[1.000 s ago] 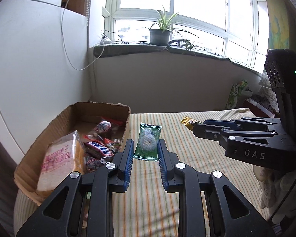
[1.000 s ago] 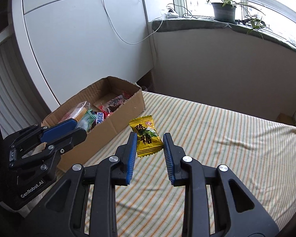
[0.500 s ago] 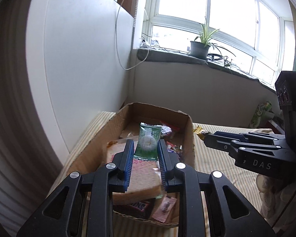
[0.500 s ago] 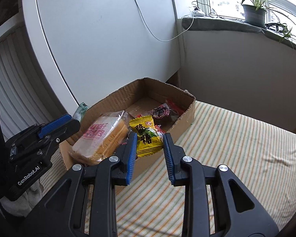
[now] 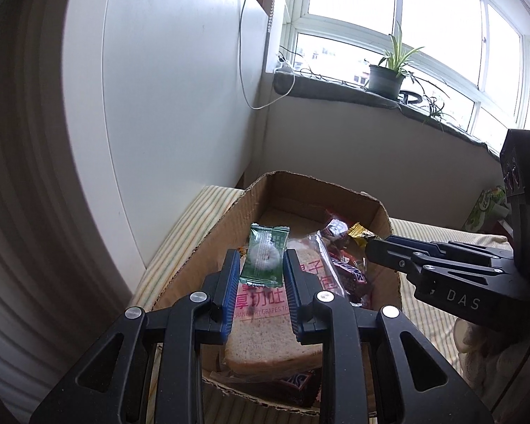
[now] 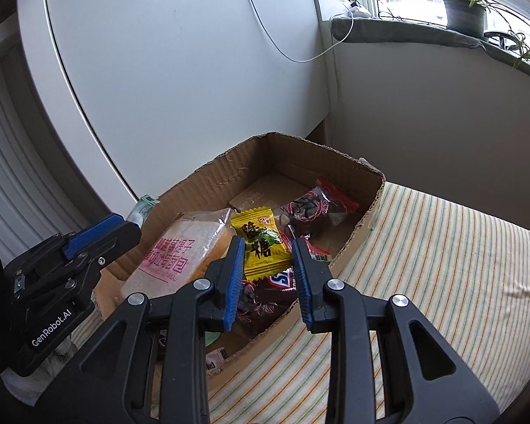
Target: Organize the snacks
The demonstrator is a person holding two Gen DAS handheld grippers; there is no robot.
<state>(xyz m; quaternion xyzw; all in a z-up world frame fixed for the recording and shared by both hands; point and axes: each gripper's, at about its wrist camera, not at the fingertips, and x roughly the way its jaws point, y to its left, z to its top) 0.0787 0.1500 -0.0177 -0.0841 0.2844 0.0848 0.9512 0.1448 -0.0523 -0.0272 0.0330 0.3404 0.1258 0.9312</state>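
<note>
My left gripper [image 5: 260,259] is shut on a green candy packet [image 5: 265,259] and holds it over the open cardboard box [image 5: 311,185]. My right gripper [image 6: 269,247] is shut on a yellow candy packet [image 6: 261,243], also above the box [image 6: 222,173]. Inside lie a bagged bread loaf [image 6: 180,251], chocolate bars [image 5: 346,268] and a dark red snack bag [image 6: 314,208]. The right gripper also shows at the right of the left wrist view, with the yellow packet's end [image 5: 358,235] at its tips. The left gripper's blue fingers [image 6: 95,229] show at the left of the right wrist view.
The box sits on a striped cloth [image 6: 441,265] beside a white cabinet [image 6: 159,70]. A grey sill with a potted plant [image 5: 388,74] runs under the window. A white cable [image 6: 300,58] hangs down the wall. A gloved hand [image 5: 477,339] holds the right gripper.
Both grippers have moved from above the striped cloth to above the box, each still carrying its packet. The box and bread now fill the lower middle of both views.
</note>
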